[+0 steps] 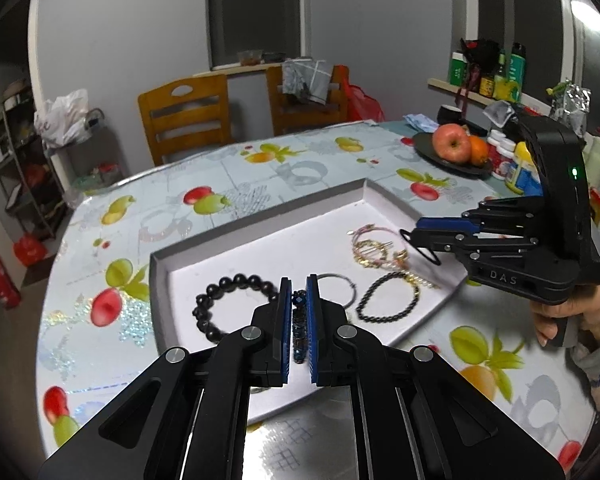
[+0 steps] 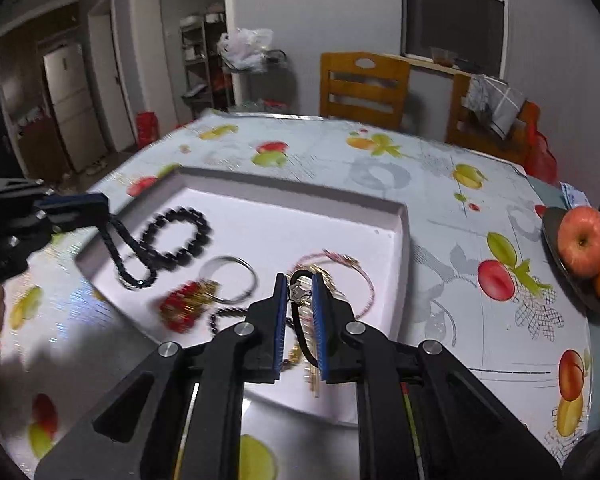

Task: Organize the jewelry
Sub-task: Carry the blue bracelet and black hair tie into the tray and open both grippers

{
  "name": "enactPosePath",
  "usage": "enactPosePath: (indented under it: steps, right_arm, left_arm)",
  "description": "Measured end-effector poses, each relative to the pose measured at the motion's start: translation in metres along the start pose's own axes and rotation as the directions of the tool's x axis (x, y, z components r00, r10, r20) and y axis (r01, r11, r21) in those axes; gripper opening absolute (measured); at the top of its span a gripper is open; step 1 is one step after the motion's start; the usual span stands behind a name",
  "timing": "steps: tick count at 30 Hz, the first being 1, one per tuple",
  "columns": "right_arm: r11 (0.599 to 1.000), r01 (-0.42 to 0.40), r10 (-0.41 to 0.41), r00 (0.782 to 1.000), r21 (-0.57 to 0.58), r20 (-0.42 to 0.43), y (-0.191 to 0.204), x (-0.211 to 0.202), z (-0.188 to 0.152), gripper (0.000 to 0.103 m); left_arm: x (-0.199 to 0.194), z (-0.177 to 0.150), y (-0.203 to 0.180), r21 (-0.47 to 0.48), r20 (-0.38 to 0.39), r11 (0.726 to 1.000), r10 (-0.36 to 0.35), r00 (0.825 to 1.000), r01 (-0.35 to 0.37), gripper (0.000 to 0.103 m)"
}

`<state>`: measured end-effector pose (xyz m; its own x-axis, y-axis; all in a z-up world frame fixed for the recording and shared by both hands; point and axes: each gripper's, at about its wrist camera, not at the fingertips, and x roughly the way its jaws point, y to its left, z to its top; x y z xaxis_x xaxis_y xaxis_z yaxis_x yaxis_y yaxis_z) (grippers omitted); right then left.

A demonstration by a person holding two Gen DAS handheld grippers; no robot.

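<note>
Both grippers are over the white tray (image 1: 260,240) on the table (image 1: 260,168) with the fruit cloth. The left gripper (image 1: 299,300) has its fingers pressed tight on a dark blue bead chain (image 1: 299,328), which hangs down over the tray's near side. The right gripper (image 2: 300,300) pinches a thin black cord ring (image 2: 304,344) with a small silver clasp at the top.

Other jewelry lies in the tray. There is a big black bead bracelet (image 1: 224,304), a thin silver ring (image 1: 342,290), a small black bead bracelet (image 1: 384,296) and a tangle of gold and pink chains (image 1: 376,250). A red and gold piece (image 2: 186,304) looks blurry, so I cannot tell what it is.

I think this is the carrying step: each hand has one piece and is bringing it to a spot. Next, each piece needs a bare place in the tray, apart from the others. Then the fingers should open slowly so the chain lies flat and does not catch on the gold tangle.
</note>
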<state>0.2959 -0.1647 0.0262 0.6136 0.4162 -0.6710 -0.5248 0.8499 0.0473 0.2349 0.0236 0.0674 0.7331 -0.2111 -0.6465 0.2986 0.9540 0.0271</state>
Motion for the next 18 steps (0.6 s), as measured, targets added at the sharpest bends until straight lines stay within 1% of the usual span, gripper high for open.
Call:
enactPosePath:
  steps: [2,5,9,17,18]
  right_arm:
    - [1.0,0.018,-0.018,1.0,-0.006,-0.015,-0.001,0.009,-0.004,0.012]
    - [1.0,0.019,-0.019,0.999,-0.012,-0.03,0.0,0.018,-0.009,0.012]
    - [1.0,-0.002,0.002,0.999,-0.006,-0.035,0.001,0.023,-0.013,0.012]
    - [0.996,-0.069,0.07,0.997,0.064,-0.017,-0.011,0.02,-0.014,0.012]
    - [0.995,-0.072,0.073,0.997,0.067,-0.019,-0.011,0.02,-0.014,0.015]
  left_arm:
    - [0.008,-0.005,0.005,-0.009,-0.009,1.0,0.006,1.0,-0.006,0.008]
    - [0.017,-0.011,0.01,-0.013,-0.021,1.0,0.02,1.0,-0.021,0.008]
    - [0.023,-0.02,0.017,-0.02,-0.034,0.999,0.03,0.999,-0.031,0.008]
    - [0.033,-0.032,0.029,-0.047,-0.06,0.998,0.047,0.997,-0.049,0.008]
    - [0.034,-0.033,0.029,-0.045,-0.063,0.997,0.057,0.996,-0.06,0.012]
